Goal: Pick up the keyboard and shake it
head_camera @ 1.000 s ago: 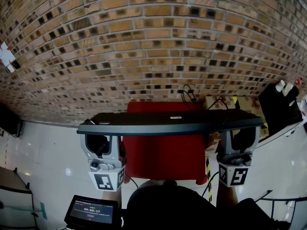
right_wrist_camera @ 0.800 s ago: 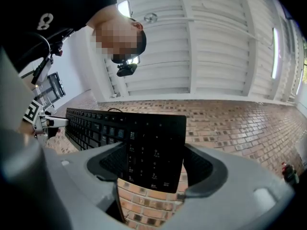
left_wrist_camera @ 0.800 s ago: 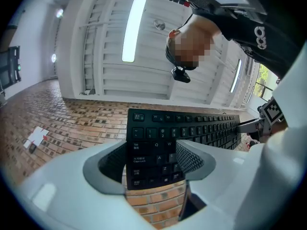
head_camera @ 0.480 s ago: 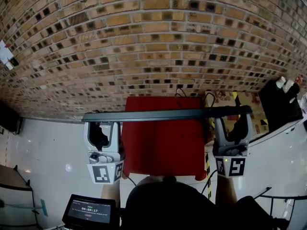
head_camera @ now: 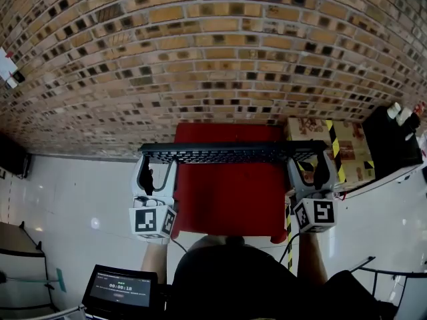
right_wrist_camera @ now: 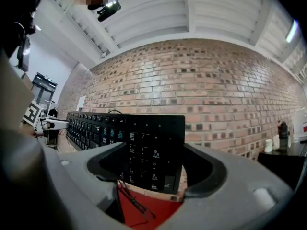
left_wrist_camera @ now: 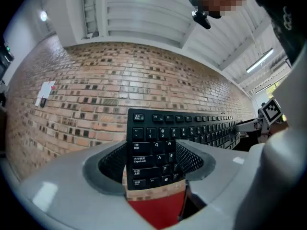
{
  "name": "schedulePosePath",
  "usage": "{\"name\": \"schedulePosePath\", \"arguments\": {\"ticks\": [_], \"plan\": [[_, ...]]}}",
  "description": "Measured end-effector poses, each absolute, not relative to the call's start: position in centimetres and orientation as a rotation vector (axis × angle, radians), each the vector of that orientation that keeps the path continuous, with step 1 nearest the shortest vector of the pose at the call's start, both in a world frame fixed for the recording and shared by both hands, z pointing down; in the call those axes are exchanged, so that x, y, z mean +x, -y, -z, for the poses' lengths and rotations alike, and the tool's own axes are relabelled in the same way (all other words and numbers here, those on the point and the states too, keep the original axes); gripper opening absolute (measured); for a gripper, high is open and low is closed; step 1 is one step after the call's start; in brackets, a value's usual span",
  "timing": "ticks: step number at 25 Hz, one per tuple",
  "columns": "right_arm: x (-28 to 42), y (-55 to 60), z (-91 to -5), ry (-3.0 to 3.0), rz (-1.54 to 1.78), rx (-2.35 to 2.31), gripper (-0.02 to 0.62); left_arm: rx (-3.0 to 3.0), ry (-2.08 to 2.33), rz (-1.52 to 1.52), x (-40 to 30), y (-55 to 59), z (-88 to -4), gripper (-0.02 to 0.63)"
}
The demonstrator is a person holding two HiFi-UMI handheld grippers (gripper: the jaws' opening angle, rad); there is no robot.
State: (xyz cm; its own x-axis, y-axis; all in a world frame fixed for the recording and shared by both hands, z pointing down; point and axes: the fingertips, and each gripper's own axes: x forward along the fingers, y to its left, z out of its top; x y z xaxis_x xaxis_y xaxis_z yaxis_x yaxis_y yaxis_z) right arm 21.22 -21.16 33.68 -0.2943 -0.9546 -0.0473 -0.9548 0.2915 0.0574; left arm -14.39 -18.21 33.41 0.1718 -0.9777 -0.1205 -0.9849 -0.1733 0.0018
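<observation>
The keyboard [head_camera: 227, 153] is up in the air over the red table [head_camera: 227, 205]. The left gripper [head_camera: 157, 169] squeezes its left end and the right gripper [head_camera: 311, 172] squeezes its right end. Only the head view shows both ends together, while the gripper views show the keys up close, and the right one shows a thin wire [right_wrist_camera: 132, 198].

On the keyboard [left_wrist_camera: 158, 128] keys: Esc, Tab, Caps Lock, Q; screen [head_camera: 120, 291] shows 00:00:18.
</observation>
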Motion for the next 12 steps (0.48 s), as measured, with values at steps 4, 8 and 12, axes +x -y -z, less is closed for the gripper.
{"name": "schedulePosePath", "arguments": {"ticks": [4,8,12], "plan": [[21.2,20.5,-37.8,-2.558,0.033,-1.892,0.347,-2.454,-2.021,-0.030,-14.5,18.1,-38.6,0.321],[21.2,19.8,-41.5,-2.608,0.159,-1.927,0.345,-2.519,-2.064,0.065,-14.7,17.3,-42.2,0.321],[21.1,19.0,-44.1,-2.668,0.227,-1.954,0.345,-2.561,-2.088,0.141,-14.6,16.9,-44.4,0.319]]}}
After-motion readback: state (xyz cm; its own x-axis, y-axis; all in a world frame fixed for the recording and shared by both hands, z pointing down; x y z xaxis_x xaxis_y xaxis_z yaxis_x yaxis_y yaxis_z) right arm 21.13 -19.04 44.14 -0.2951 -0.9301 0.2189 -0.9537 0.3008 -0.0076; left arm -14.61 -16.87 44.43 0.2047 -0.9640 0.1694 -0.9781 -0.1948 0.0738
